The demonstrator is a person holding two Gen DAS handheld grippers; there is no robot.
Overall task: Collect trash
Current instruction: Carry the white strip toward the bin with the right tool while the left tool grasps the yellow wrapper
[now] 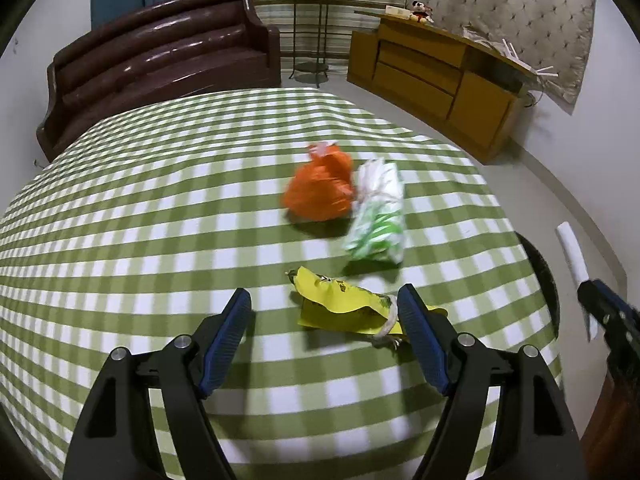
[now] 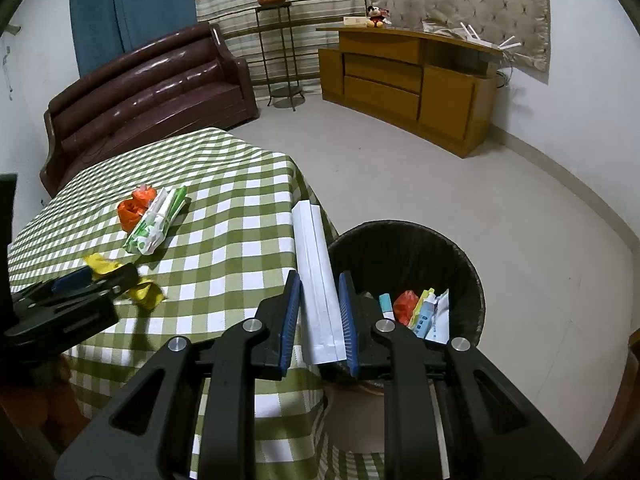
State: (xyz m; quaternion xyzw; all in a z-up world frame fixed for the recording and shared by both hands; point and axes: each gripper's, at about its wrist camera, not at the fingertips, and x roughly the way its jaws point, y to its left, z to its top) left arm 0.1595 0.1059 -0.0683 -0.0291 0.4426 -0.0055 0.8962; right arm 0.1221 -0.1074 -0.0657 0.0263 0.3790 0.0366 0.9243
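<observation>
On the green checked tablecloth lie an orange plastic bag, a green-and-white wrapper and a yellow wrapper. My left gripper is open just above the cloth, and its right finger touches the yellow wrapper's edge. My right gripper is shut on a folded white paper, held over the table's edge beside the black trash bin. The bin holds several pieces of trash. The left gripper also shows in the right wrist view, and the paper in the left wrist view.
A brown leather sofa stands behind the table. A wooden cabinet stands at the back right, with a plant stand between them. The grey floor lies right of the table.
</observation>
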